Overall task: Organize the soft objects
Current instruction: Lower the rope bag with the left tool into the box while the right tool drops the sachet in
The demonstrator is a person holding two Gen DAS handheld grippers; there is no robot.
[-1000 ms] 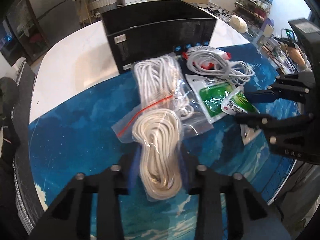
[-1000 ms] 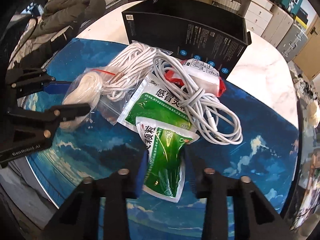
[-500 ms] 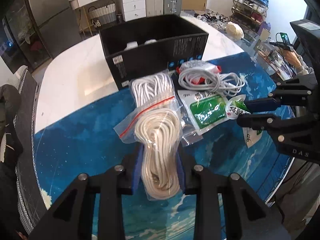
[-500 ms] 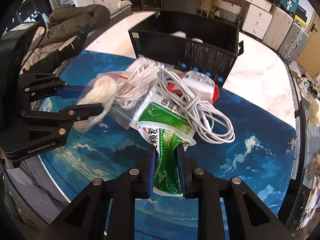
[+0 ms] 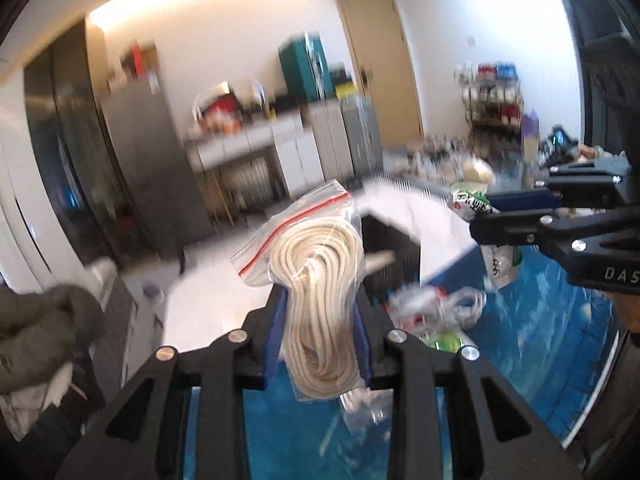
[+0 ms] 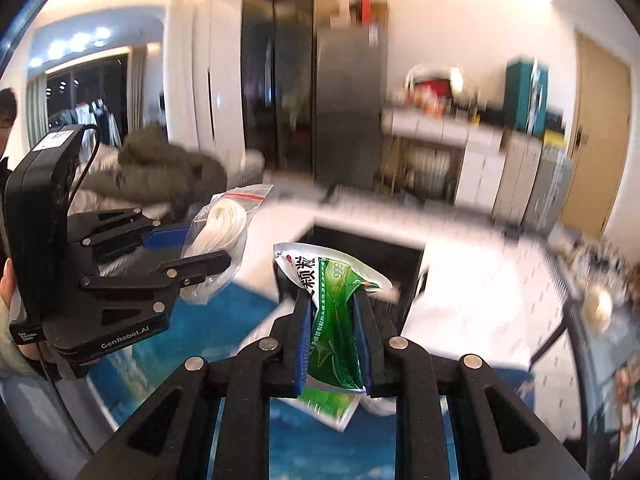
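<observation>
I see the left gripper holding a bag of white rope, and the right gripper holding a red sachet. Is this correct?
Not quite. The sachet clamped in the right gripper is green and white, not red, as the right wrist view shows. The left gripper does hold the bag of white rope.

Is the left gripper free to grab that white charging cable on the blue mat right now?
Probably not: the left gripper is shut on the bagged rope, so the cable must wait.

Black gripper (image 6: 333,332) frames, blue pads, silver screws, white lettering
</observation>
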